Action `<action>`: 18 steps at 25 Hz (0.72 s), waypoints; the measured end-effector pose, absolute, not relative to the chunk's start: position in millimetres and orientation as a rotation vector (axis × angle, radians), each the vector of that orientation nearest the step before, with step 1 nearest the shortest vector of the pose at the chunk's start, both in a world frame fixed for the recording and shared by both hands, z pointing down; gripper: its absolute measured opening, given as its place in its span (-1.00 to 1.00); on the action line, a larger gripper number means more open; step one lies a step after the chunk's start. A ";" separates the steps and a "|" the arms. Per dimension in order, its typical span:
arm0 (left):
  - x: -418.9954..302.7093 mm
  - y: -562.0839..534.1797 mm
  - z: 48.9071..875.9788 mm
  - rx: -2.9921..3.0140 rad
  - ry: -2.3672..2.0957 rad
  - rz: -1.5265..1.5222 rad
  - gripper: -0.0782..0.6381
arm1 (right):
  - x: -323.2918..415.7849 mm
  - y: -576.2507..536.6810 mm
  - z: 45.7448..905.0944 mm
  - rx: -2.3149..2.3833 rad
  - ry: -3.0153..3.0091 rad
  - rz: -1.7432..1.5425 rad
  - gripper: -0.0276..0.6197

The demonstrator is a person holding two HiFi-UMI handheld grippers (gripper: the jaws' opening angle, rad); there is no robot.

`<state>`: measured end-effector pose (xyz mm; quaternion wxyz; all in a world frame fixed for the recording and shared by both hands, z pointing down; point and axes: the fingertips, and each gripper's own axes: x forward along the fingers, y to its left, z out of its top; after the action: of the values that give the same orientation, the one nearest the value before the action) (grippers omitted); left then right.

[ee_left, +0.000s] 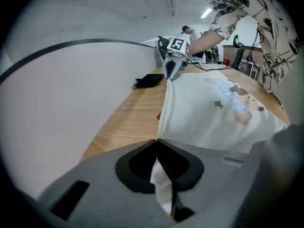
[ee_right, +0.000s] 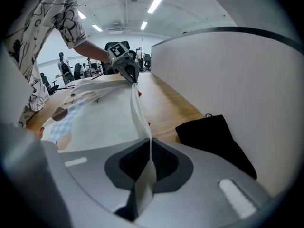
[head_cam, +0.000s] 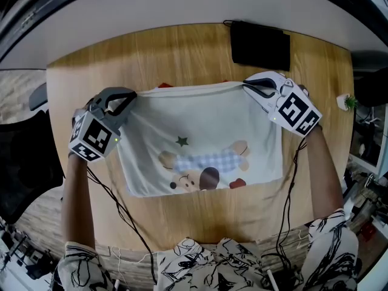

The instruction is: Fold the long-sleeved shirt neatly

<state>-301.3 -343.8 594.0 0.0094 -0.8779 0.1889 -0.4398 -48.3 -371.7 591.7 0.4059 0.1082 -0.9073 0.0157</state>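
A white shirt [head_cam: 200, 144] with a cartoon print lies spread on the wooden table [head_cam: 182, 53], folded into a rough rectangle. My left gripper [head_cam: 127, 100] is shut on the shirt's far left corner, and white fabric [ee_left: 164, 182] is pinched between its jaws. Over at the far right corner my right gripper [head_cam: 251, 88] is shut on the shirt too, cloth [ee_right: 142, 184] caught between its jaws. The shirt's far edge [ee_right: 135, 99] stretches taut between the two grippers. The shirt [ee_left: 213, 113] falls away from that edge toward the person.
A black pouch [head_cam: 260, 44] lies on the table just beyond the right gripper, near the far edge; the pouch [ee_right: 218, 139] also appears in the right gripper view. A grey wall [ee_left: 71, 94] runs along the table's far side. Cables trail from both grippers toward the person.
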 end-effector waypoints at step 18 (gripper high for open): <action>-346.5 -356.1 545.9 -2.682 1.430 -1.184 -0.41 | -14.6 -386.3 557.7 0.801 -2.311 0.315 -0.32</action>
<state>-346.5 -356.1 545.9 -0.0602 -0.8208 0.4375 -0.3624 -14.6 -386.3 557.7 0.3312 0.3065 -0.8842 0.1204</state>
